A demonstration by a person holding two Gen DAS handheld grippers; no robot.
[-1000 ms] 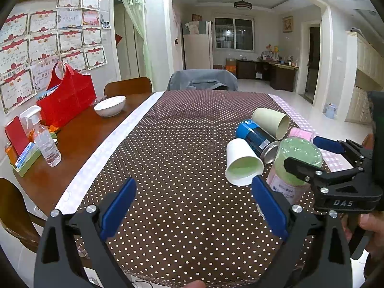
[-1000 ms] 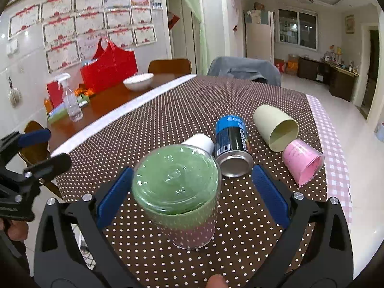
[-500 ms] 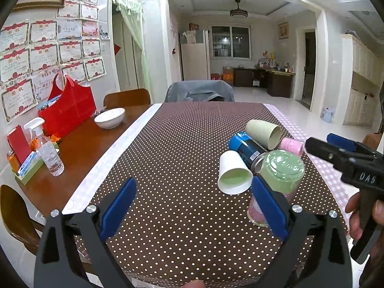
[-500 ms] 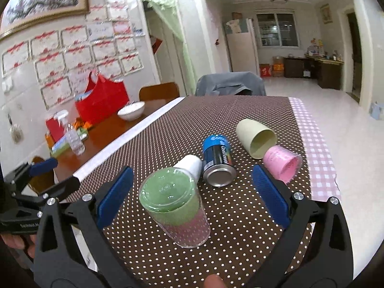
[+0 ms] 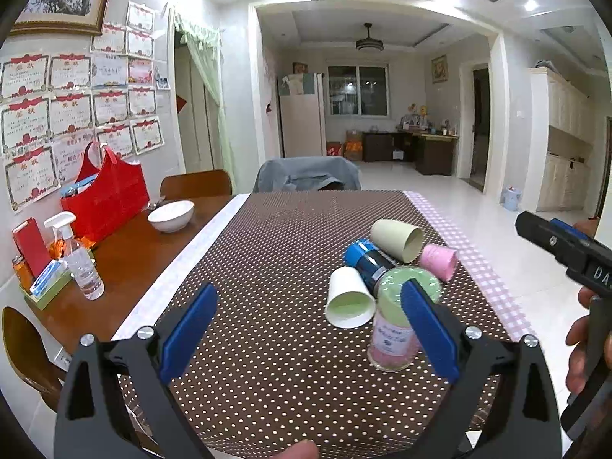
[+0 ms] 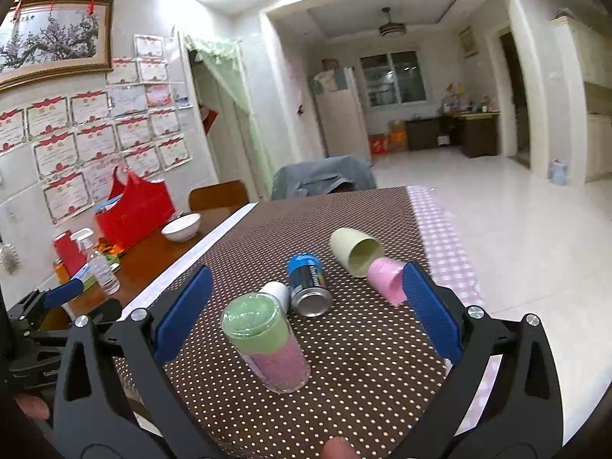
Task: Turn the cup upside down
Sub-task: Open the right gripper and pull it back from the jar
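A clear cup [image 6: 267, 340] with a green upper band and a pink lower band is seen standing mouth down on the dotted tablecloth [image 6: 375, 348], its closed base uppermost. In the right wrist view it sits between the fingers of the right gripper [image 6: 302, 313], nearer the left finger, and is touched by neither; the blue pads [image 6: 428, 311] are spread wide apart with nothing held.

In the left wrist view the same cup [image 5: 397, 329] is found at about 3 o'clock from the centre, partly covered by the right pad of the left gripper [image 5: 306, 329]. The fingers of that gripper are also held wide apart and empty, above bare cloth.

Just behind the cup, at its 12 o'clock, a white cup [image 6: 277, 290] lies on its side, and a blue can [image 6: 308, 283] lies beside it at 1 o'clock. Farther back, at 2 o'clock, a cream cup [image 6: 355, 250] and a pink cup [image 6: 386, 279] lie on their sides, touching each other.

At 9 o'clock, on the bare wooden table [image 5: 134, 252], a white bowl [image 5: 171, 215], a red bag [image 5: 105, 199] and a spray bottle [image 5: 78, 258] are set.
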